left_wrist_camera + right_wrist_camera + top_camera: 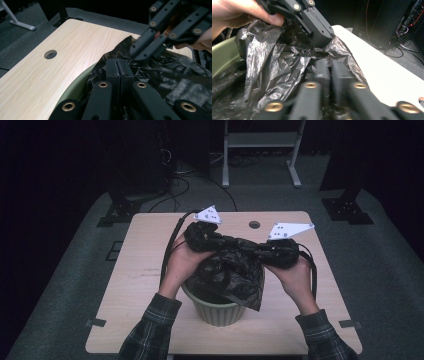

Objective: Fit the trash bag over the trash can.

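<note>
A pale green bin [220, 312] stands near the front middle of the wooden table [145, 280]. A crumpled black plastic bag [232, 270] lies over its mouth and hangs down its right front. My left gripper [202, 237] holds the bag's upper left part; its jaws [117, 62] are shut with the film pinched between them. My right gripper [277, 252] grips the bag's upper right edge, jaws [330, 63] shut on the film. The two grippers' tips nearly meet above the bin. The bin's rim [75, 85] curves under the bag [175, 72].
A round cable hole [254, 225] sits in the table's far middle. Bare wood stretches to the left and in front of the bin. Behind the table stand a white frame [260, 140], dark equipment and floor cables [175, 180]. Tape tabs mark the front corners [95, 323].
</note>
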Action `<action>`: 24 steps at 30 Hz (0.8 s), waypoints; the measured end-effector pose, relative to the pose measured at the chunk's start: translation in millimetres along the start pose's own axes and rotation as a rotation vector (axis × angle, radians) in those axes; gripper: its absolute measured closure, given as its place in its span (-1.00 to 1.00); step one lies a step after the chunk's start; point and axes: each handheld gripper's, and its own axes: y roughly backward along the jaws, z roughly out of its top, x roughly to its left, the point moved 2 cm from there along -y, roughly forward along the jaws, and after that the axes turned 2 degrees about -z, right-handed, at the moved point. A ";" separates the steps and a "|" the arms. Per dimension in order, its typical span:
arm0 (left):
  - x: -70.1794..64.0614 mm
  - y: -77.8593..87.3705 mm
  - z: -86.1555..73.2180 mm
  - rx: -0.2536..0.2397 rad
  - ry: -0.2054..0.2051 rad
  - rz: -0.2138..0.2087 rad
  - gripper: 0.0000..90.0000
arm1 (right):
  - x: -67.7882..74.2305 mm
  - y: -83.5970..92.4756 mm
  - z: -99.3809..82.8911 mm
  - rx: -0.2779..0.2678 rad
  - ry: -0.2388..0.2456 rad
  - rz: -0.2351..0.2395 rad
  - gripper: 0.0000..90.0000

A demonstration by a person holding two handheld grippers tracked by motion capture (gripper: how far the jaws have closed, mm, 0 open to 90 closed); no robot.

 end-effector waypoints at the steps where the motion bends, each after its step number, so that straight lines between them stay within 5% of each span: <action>1: 0.6 0.6 -0.3 -0.003 0.002 0.000 0.98 | -0.1 -0.1 -0.2 -0.002 0.001 -0.004 1.00; 6: 9.4 12.8 -5.8 -0.016 0.031 0.047 0.99 | 1.1 8.4 -1.5 -0.019 0.012 0.011 1.00; 14: 27.9 59.8 -30.7 -0.070 0.091 0.141 1.00 | -1.3 37.1 -10.3 -0.033 0.033 0.003 1.00; 24: 18.1 110.5 -73.6 -0.127 0.125 0.222 1.00 | 15.4 70.9 -28.2 -0.022 0.070 0.002 1.00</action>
